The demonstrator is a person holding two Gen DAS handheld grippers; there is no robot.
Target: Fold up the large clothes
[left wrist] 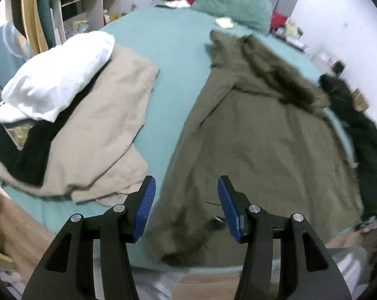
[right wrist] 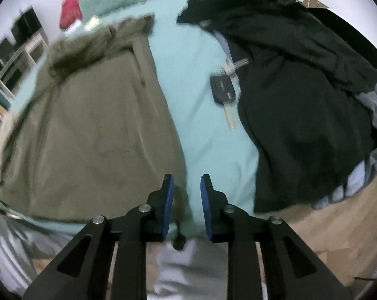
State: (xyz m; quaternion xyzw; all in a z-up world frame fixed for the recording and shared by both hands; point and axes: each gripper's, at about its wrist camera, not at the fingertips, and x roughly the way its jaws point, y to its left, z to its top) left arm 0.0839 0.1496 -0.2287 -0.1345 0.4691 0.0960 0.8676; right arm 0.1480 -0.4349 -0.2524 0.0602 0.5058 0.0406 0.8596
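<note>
A large olive-green hooded jacket (left wrist: 258, 135) lies spread flat on the bed's teal sheet (left wrist: 171, 57), its long axis running from the near edge of the bed toward the pillows, with the fur-trimmed hood (left wrist: 275, 70) pointing away at the far end and the hem nearest the cameras. The left gripper (left wrist: 187, 206) hangs over the hem, its blue-padded jaws wide apart and holding nothing. The right gripper (right wrist: 187, 206) hovers at the jacket's (right wrist: 88, 130) near right corner, jaws partly open and empty (motion blur softens that corner). To the jacket's left sits a pile of beige, black and white folded clothes (left wrist: 71, 125). To its right lies a crumpled black garment (right wrist: 300, 95), with a black car key (right wrist: 223, 92) on the sheet (right wrist: 213, 137) between them.
</note>
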